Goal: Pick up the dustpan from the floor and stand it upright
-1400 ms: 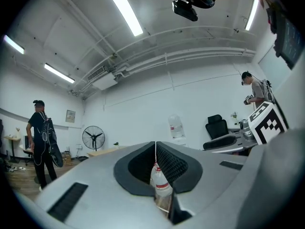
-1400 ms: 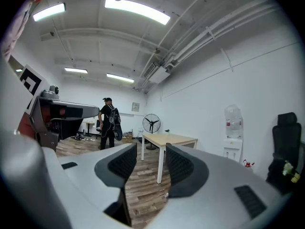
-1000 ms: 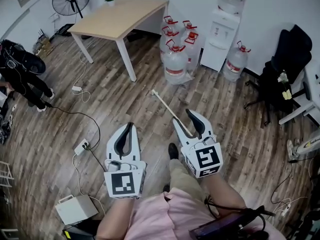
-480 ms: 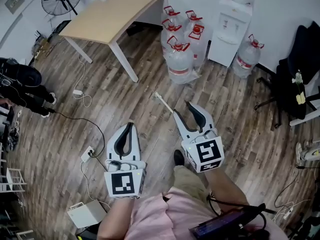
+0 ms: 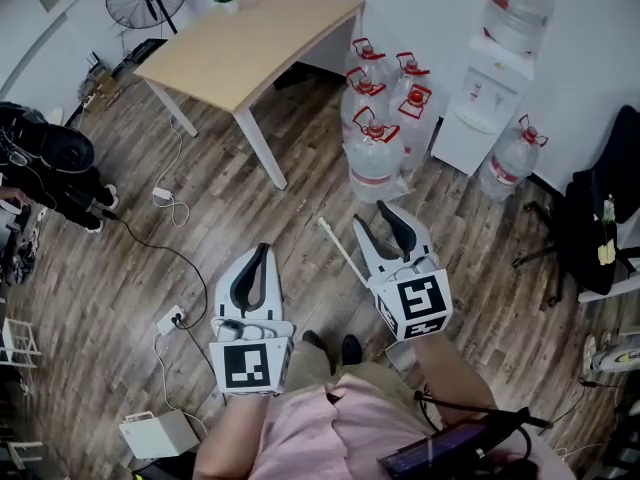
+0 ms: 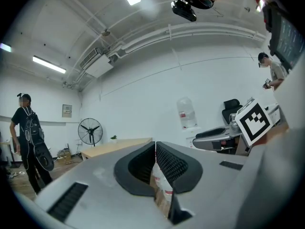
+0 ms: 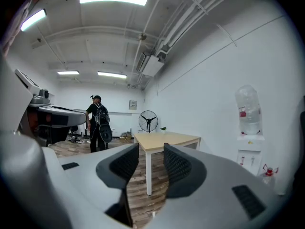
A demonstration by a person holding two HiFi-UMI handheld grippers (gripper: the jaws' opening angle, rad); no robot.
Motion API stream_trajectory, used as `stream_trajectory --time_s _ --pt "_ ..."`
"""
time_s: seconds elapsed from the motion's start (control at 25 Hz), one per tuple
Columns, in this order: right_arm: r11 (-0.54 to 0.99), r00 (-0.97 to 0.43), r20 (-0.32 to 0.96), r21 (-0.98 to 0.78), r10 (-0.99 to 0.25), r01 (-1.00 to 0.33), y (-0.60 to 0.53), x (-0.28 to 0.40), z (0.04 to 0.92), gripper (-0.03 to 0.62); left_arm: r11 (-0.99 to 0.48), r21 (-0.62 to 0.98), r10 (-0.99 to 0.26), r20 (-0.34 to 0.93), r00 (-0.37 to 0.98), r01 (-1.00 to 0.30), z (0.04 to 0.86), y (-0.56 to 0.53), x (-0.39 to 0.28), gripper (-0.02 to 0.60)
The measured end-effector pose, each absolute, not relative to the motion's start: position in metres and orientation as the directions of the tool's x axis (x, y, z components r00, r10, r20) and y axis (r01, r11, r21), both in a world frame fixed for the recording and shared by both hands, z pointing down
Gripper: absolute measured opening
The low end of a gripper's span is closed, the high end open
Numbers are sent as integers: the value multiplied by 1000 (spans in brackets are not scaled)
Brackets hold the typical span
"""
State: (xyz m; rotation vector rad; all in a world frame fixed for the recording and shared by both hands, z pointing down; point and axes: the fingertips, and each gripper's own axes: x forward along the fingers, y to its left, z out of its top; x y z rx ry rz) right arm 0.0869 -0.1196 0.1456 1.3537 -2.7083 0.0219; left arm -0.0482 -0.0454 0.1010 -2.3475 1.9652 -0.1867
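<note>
Dustpan handle (image 5: 338, 247) lies beside my right gripper (image 5: 372, 216), whose jaws stand parted, empty, presumably ready to grab; left gripper (image 5: 262, 252) is closed, idle.

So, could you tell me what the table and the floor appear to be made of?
Table: pale matte wood-look top, probably laminate, on white legs. Floor: brown planks with grain and seams, wood or wood-look vinyl.
</note>
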Motion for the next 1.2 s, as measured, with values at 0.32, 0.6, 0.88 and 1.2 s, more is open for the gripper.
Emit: stream_trajectory --time_s 0.32,0.6,0.88,1.2 --pt "630 -621 111 67 -776 -774 -167 62 144 163 -131 -124 -991 32 128 -984 105 -84 -78 15" --pt "647 -630 177 60 -756 -760 -213 29 174 163 -129 -106 -988 97 119 -986 139 -136 -115 15" --pt "665 -632 265 50 -728 -745 -279 -12 230 164 -162 -41 -974 168 153 -986 192 -210 -156 15" --pt "688 -627 379 35 -680 -725 -337 -50 335 167 -188 17 -954 233 186 -982 286 -277 -189 15"
